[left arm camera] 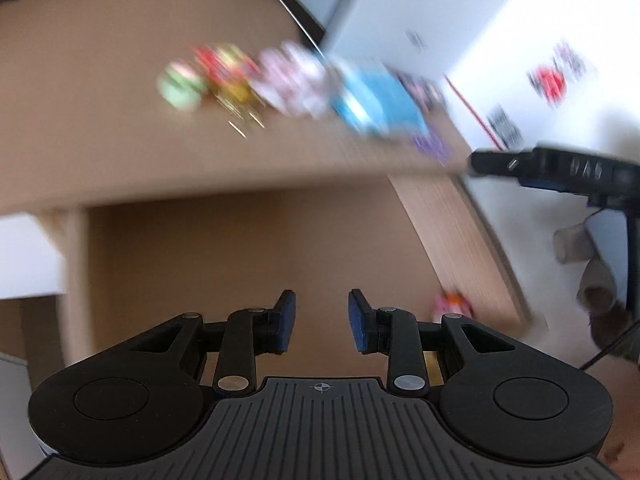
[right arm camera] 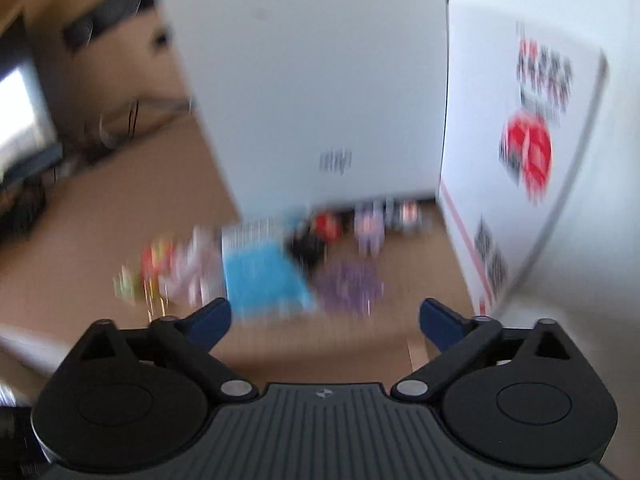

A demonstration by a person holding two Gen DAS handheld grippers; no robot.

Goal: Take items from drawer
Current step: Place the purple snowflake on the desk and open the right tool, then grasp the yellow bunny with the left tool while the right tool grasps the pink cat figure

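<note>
Several blurred colourful items (left arm camera: 280, 80) crowd the tabletop (left arm camera: 100, 120).

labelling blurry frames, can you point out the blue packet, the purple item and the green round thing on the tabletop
blue packet (right arm camera: 262, 278), right wrist view, middle of its flat blue face
purple item (right arm camera: 352, 286), right wrist view, centre of the purple blur
green round thing (left arm camera: 180, 88), left wrist view, middle of its pale green body

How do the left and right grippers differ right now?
Opening: the left gripper has its jaws partly open with a narrow gap, while the right gripper is spread wide.
Aim: the left gripper looks down into the bare wooden drawer below the tabletop, while the right gripper faces the blurred items on the table, such as the blue pack.
Shared: both have nothing between their blue pads.
</note>
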